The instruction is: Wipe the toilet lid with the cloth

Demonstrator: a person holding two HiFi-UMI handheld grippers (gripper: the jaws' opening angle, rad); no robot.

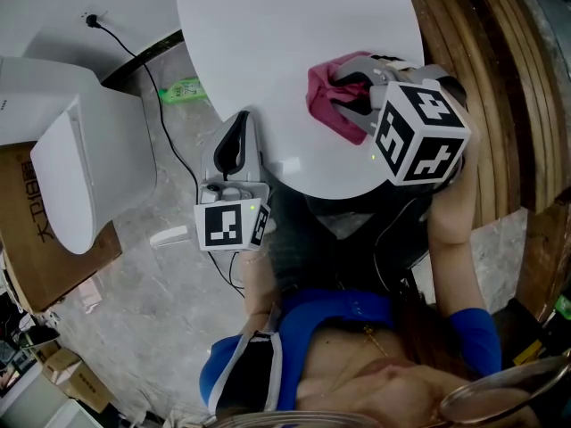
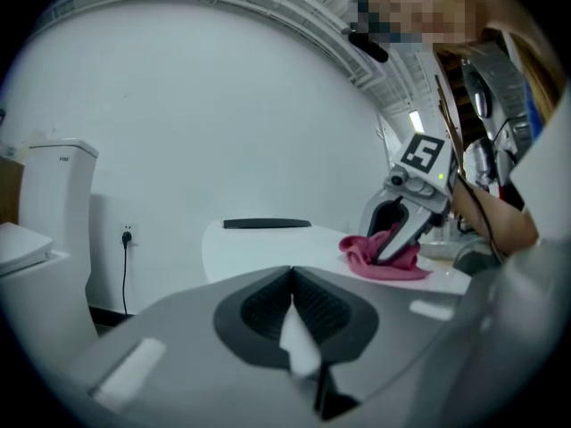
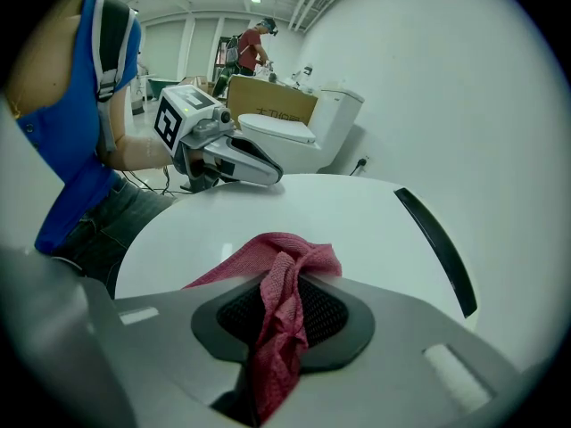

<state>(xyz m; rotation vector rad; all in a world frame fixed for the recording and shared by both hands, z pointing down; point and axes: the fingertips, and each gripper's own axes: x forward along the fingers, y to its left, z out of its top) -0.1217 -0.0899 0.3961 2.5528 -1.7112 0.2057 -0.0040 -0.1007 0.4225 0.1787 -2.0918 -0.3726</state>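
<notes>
A red cloth (image 1: pixel 326 96) lies bunched on the round white table (image 1: pixel 294 25). My right gripper (image 1: pixel 355 96) is shut on the cloth (image 3: pixel 272 261), with a fold pinched between its pads and the rest resting on the tabletop. My left gripper (image 1: pixel 235 139) hovers at the table's near-left edge, shut with nothing in it. The white toilet (image 1: pixel 80 163) stands on the floor to the left, its lid (image 1: pixel 64 185) down. In the left gripper view the cloth (image 2: pixel 385 259) and the right gripper (image 2: pixel 400 234) show across the table.
A flat black object (image 3: pixel 437 239) lies at the table's far side. A cardboard box (image 1: pixel 18 212) sits behind the toilet. A black cable (image 1: pixel 134 56) runs along the floor to a wall socket. A green packet (image 1: pixel 183 90) lies under the table edge. Curved wooden slats (image 1: pixel 500 78) border the right.
</notes>
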